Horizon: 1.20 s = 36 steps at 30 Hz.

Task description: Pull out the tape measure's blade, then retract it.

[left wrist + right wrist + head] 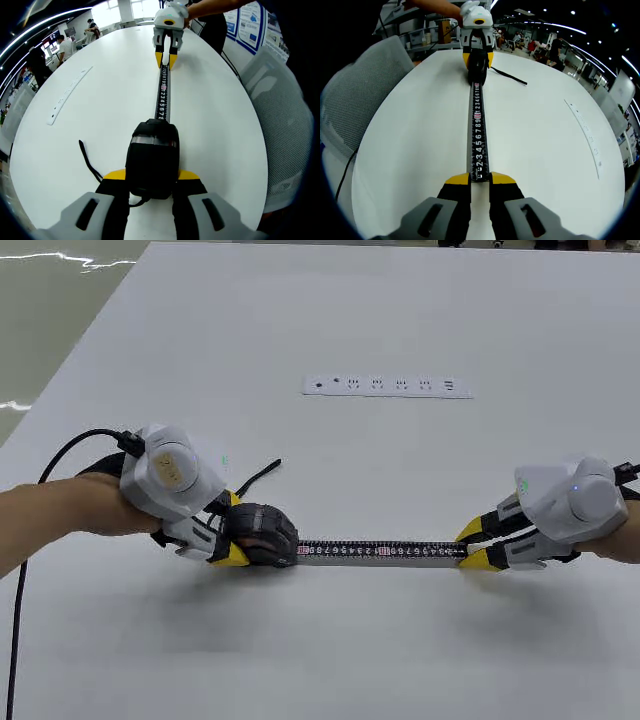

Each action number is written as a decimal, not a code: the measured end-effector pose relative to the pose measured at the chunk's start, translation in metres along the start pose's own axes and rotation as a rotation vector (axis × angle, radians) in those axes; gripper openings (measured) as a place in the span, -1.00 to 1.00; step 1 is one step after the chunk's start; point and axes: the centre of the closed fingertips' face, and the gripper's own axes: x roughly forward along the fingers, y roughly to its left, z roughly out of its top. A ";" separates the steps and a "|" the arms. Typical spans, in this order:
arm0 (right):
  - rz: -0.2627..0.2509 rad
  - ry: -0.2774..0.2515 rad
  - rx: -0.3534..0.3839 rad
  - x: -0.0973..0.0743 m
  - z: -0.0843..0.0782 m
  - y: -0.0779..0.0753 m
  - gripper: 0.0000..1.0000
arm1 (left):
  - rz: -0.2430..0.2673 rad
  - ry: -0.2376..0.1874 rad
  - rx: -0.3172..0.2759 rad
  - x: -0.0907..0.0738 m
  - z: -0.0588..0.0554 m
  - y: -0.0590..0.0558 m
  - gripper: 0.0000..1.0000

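Observation:
A black tape measure case (262, 534) rests on the white table, and my left gripper (232, 530) is shut on it. In the left gripper view the case (151, 157) sits between the yellow-tipped jaws, its wrist strap (87, 159) trailing left. The blade (380, 551) runs out flat along the table to the right, numbers up. My right gripper (474, 545) is shut on the blade's end. The right gripper view has the blade (478, 135) stretching from my right gripper (479, 178) to the case (477, 70) held by the left gripper (477, 64). The right gripper (165, 60) appears far off in the left gripper view.
A white power strip (387, 386) lies flat at the far middle of the table. A black cable (25, 560) hangs from the left gripper over the table's left edge. A grey mesh chair (285, 130) stands beside the table. People are at desks in the background.

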 end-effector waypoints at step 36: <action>-0.016 0.022 0.019 -0.015 -0.016 0.000 -0.76 | -0.001 0.007 0.002 0.001 -0.003 0.003 -0.45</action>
